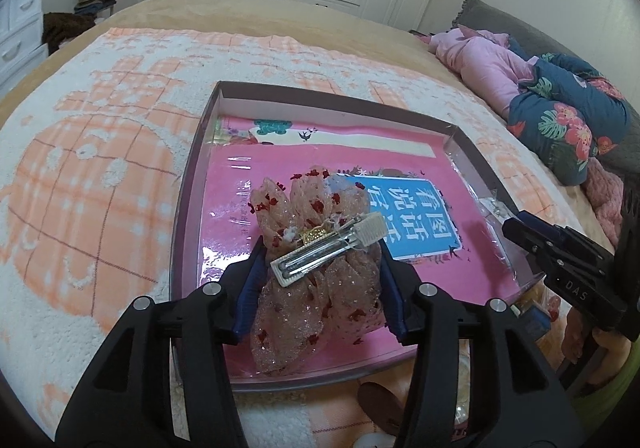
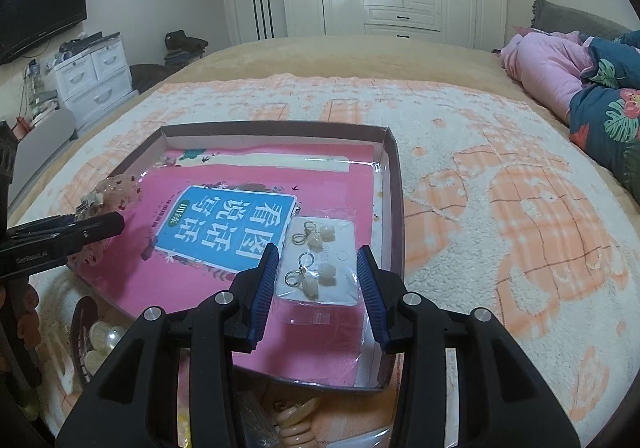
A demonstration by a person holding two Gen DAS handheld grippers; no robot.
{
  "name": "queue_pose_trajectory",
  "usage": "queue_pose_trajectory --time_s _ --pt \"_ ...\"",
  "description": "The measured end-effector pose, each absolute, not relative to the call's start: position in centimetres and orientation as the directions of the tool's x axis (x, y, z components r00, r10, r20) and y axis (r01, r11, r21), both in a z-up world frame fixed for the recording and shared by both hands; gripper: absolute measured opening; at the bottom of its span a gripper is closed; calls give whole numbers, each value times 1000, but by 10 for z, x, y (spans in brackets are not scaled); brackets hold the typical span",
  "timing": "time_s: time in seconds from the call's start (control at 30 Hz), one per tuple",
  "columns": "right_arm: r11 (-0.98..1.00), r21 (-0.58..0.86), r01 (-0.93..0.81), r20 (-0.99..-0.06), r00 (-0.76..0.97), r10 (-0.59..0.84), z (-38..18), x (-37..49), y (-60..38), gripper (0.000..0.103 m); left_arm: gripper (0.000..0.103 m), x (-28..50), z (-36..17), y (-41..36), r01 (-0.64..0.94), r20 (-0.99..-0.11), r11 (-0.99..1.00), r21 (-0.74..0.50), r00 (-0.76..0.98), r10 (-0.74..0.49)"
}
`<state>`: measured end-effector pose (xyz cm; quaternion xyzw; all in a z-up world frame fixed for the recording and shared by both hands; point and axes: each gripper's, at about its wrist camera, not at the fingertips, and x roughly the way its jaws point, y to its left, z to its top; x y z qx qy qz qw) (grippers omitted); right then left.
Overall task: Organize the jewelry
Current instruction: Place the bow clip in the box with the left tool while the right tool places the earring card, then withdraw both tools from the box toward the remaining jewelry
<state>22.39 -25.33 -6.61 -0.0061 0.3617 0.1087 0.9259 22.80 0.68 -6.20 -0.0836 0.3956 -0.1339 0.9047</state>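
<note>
Bow hair clip (image 1: 320, 248) is pinched by left gripper (image 1: 320, 280), earring card (image 2: 320, 268) by right gripper (image 2: 318, 280); both are best lowered flat into box (image 2: 394, 184) before release.

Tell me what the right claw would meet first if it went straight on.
Probably the clear earring packet already between the right claw fingers, then the pink book cover under it. Depth is unclear.
</note>
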Motion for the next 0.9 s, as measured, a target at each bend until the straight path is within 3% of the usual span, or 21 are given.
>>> queue_pose_trajectory --time_s 0.33,0.4,0.53,0.9 --pt "978 98 -184 -683 702 201 -70 228 -259 44 55 224 -60 9 180 -683 949 -258 661 -311" --pt "977 107 -185 -678 705 208 -68 227 -260 54 60 223 -58 10 183 -676 947 -262 665 -316" --pt "976 122 -182 -647 731 217 -59 218 -265 59 63 217 -50 11 192 -654 944 -268 683 -325" --pt "976 105 -192 -515 829 219 -25 176 -274 87 92 190 -21 20 162 -576 946 -282 760 -302"
